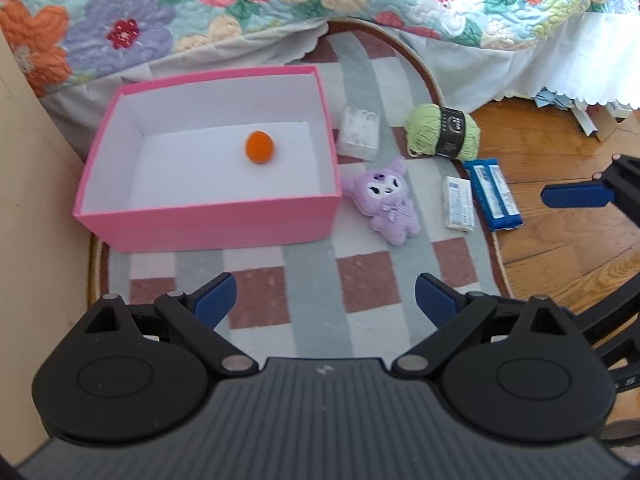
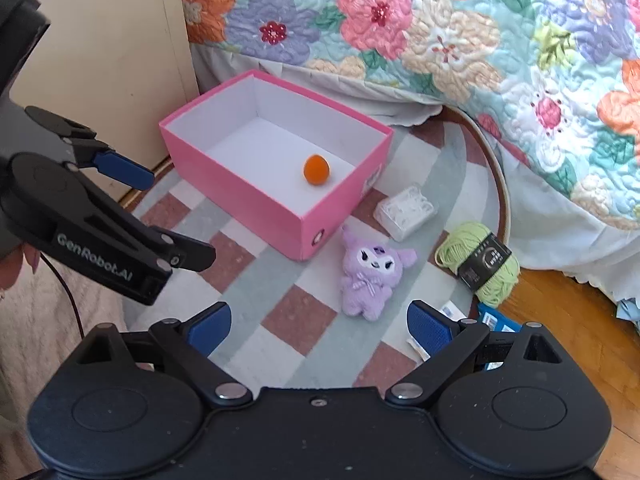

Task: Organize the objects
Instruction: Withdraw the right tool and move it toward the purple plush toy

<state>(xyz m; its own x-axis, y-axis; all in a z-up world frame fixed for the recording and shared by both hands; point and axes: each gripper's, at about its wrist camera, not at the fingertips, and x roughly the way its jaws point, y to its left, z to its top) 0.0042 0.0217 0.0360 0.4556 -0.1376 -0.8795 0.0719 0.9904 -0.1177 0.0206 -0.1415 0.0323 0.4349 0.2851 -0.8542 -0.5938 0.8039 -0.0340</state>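
Observation:
A pink box [image 1: 208, 220] [image 2: 256, 208] stands open on a checked rug, with an orange egg-shaped ball [image 1: 260, 147] [image 2: 317, 169] inside. Beside it lie a purple plush toy [image 1: 386, 200] [image 2: 370, 272], a clear plastic case [image 1: 359, 132] [image 2: 405, 212], a green yarn ball [image 1: 444, 131] [image 2: 478, 262], a white packet [image 1: 458, 204] and a blue packet [image 1: 492, 194] [image 2: 496, 320]. My left gripper [image 1: 325, 300] [image 2: 176, 216] is open and empty, above the rug in front of the box. My right gripper [image 2: 319, 330] is open and empty, hovering just short of the plush toy.
A flower-patterned quilt [image 1: 280, 4] [image 2: 460, 40] hangs from a bed behind the box. A beige cabinet [image 1: 32, 240] [image 2: 108, 60] stands left of the box. Wooden floor [image 1: 560, 240] lies right of the rug [image 1: 312, 320].

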